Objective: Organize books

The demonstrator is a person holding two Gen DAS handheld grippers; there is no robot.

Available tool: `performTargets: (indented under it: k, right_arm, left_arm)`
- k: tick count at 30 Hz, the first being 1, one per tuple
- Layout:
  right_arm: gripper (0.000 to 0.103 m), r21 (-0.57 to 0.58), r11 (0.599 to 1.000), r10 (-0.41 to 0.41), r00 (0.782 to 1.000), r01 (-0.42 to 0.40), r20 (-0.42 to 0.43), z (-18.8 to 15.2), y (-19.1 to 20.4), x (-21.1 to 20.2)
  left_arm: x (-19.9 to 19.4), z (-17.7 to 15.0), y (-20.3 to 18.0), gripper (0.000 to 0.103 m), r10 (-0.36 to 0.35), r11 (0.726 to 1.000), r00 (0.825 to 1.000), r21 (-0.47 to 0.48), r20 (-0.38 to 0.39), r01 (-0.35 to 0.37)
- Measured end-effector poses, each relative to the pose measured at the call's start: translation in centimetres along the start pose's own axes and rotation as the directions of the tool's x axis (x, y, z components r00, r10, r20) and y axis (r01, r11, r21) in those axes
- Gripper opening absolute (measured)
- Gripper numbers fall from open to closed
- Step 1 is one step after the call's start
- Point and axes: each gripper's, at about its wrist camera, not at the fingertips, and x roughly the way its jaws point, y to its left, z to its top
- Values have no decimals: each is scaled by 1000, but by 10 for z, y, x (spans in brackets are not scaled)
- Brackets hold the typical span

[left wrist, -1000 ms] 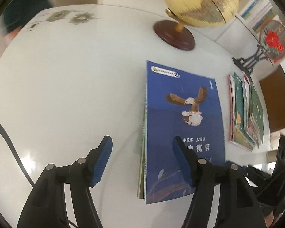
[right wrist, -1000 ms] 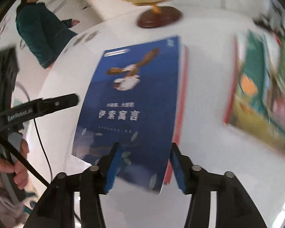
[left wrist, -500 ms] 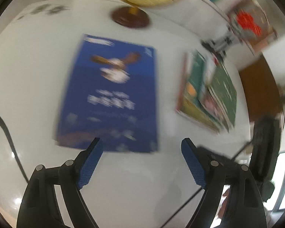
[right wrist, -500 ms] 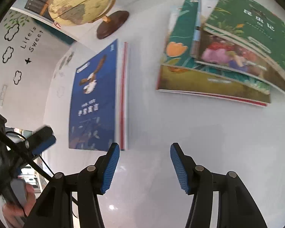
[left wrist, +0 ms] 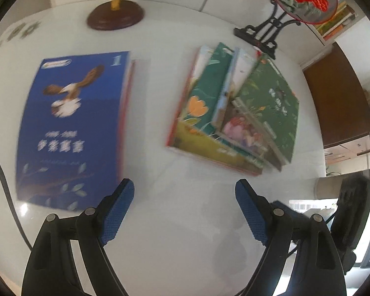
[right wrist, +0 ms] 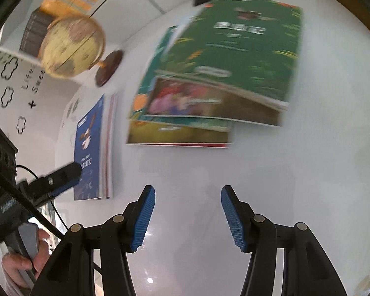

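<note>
A blue book with an eagle on its cover (left wrist: 71, 128) (right wrist: 90, 145) tops a small neat stack on the white table (left wrist: 185, 222). To its right lies a fanned, untidy pile of green picture books (left wrist: 236, 113) (right wrist: 217, 66). My left gripper (left wrist: 185, 202) hovers over bare table between the two piles, jaws wide open and empty. My right gripper (right wrist: 188, 209) hangs above bare table in front of the green pile, open with nothing between its blue pads. The left gripper also shows at the left edge of the right wrist view (right wrist: 49, 185), held by a hand (right wrist: 24, 259).
A yellow globe (right wrist: 71, 46) on a dark wooden base (left wrist: 116, 17) stands behind the blue stack. A round red-flower ornament on a black stand (left wrist: 264, 34) sits behind the green pile. A black cable (left wrist: 2, 180) trails at the left. A brown cabinet (left wrist: 338, 98) lies beyond the table's right edge.
Both grippers have swung right, away from the blue book toward the green pile. The left jaws have spread wider and no longer straddle the blue book's edge.
</note>
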Motion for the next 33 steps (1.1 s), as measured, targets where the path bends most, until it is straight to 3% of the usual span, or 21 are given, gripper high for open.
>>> performTargets:
  k: [6, 10, 17, 23, 27, 28, 33]
  right_arm:
    - [54, 88, 996, -5, 1000, 2, 25, 9, -45, -11]
    - [54, 67, 997, -33, 999, 30, 42, 26, -49, -7]
    - [56, -34, 997, -74, 997, 76, 37, 52, -43, 9]
    - [58, -77, 991, -99, 987, 109, 130, 56, -48, 5]
    - [58, -133, 979, -122, 967, 154, 223, 57, -45, -10]
    - [58, -137, 976, -130, 961, 167, 245, 57, -44, -13]
    - [62, -144, 963, -156, 906, 228, 393, 57, -42, -27]
  left_arm:
    - [13, 18, -46, 83, 2, 994, 1000, 108, -2, -1]
    - [22, 37, -60, 83, 44, 981, 999, 188, 3, -44]
    - [33, 61, -41, 83, 41, 984, 999, 171, 17, -44]
    - [42, 78, -40, 83, -39, 986, 997, 166, 61, 29]
    - [45, 87, -57, 83, -54, 970, 996, 240, 75, 34]
    - [46, 91, -62, 83, -86, 964, 994, 256, 70, 66]
    - [65, 107, -93, 83, -184, 928, 982, 338, 40, 160]
